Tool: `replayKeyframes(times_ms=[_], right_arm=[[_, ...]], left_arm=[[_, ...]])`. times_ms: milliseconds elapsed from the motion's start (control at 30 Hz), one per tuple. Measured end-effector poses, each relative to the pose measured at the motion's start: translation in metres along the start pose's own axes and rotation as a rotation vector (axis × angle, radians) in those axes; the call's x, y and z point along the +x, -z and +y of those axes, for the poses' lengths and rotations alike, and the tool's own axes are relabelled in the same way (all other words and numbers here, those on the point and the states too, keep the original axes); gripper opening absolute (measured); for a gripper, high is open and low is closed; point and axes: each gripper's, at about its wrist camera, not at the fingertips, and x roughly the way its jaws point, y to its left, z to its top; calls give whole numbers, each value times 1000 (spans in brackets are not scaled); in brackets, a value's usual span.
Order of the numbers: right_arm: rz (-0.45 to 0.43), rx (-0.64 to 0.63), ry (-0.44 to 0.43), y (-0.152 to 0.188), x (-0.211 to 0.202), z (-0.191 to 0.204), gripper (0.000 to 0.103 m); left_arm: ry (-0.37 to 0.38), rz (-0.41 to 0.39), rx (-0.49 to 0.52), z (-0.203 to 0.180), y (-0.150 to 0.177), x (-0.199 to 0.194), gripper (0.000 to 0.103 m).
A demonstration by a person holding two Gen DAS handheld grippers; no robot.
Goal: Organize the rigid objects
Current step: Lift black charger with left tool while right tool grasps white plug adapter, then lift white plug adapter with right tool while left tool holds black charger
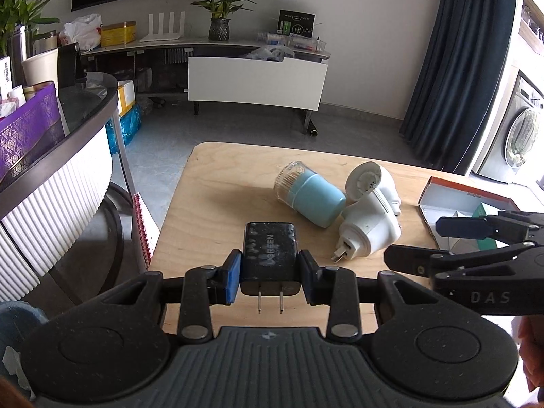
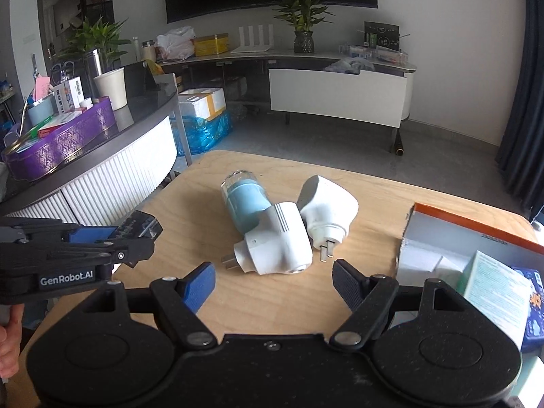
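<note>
A wooden desk [image 1: 210,183] fills the near part of both views, with a living room beyond it. Three loose things lie in a cluster near the middle of the desk: a pale blue container with a clear cap [image 1: 309,197] on its side, and two white plug adapters [image 2: 280,244] [image 2: 326,209] touching it and each other, their prongs pointing toward the near edge. They look like the items not yet sorted.

At the right edge of the desk sits an open box with an orange rim [image 2: 476,217], white inside, with some small cartons already in it. It is probably where the rigid things are being gathered.

The left hand-held gripper [image 1: 268,277] is clenched on a black charger [image 1: 270,255]. The blue pads press its two sides, and its two metal prongs point back toward the camera. The charger is lifted clear of the desk, at the near left, likely on its way to the box.

The right hand-held gripper [image 2: 273,280] is released, its jaws spread wide with nothing between them. It hovers just short of the nearer white adapter, which lies in line with the gap, so that adapter seems its likely next pick.
</note>
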Motion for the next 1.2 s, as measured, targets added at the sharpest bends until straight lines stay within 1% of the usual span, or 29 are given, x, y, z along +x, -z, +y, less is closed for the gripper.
replayKeyframes(times_ms=[133, 200, 267, 367, 467, 533, 567, 600, 700, 833, 933, 1067, 1200], right_arm=[[12, -48, 16, -9, 28, 8, 90], [15, -41, 41, -13, 41, 7, 91], [29, -17, 43, -15, 51, 4, 91], [73, -6, 33, -15, 68, 5, 91], [79, -1, 10, -14, 80, 6, 91], [85, 29, -11, -12, 84, 4, 89], [83, 52, -12, -11, 83, 4, 87], [71, 59, -8, -11, 80, 4, 83], [75, 88, -15, -9, 73, 0, 83], [44, 105, 1, -3, 55, -1, 83], [25, 115, -8, -1, 35, 0, 83], [-2, 101, 14, -1, 11, 7, 83], [-26, 128, 19, 3, -14, 8, 83]], left_arm=[[7, -3, -18, 5, -3, 4, 36], [11, -4, -36, 8, -4, 6, 36], [16, 2, -51, 9, -5, 9, 36], [26, 4, -57, 8, -5, 11, 36], [29, 7, -54, 7, -5, 13, 36], [26, 7, -53, 8, -4, 13, 36], [24, 7, -54, 9, -4, 13, 36], [24, 7, -55, 9, -4, 13, 36], [25, 7, -50, 8, -3, 13, 36], [28, 5, -44, 6, -2, 10, 36], [24, 4, -36, 3, -2, 6, 36], [7, -1, -18, -2, -2, -3, 36], [12, -15, -25, -6, -3, -17, 36]])
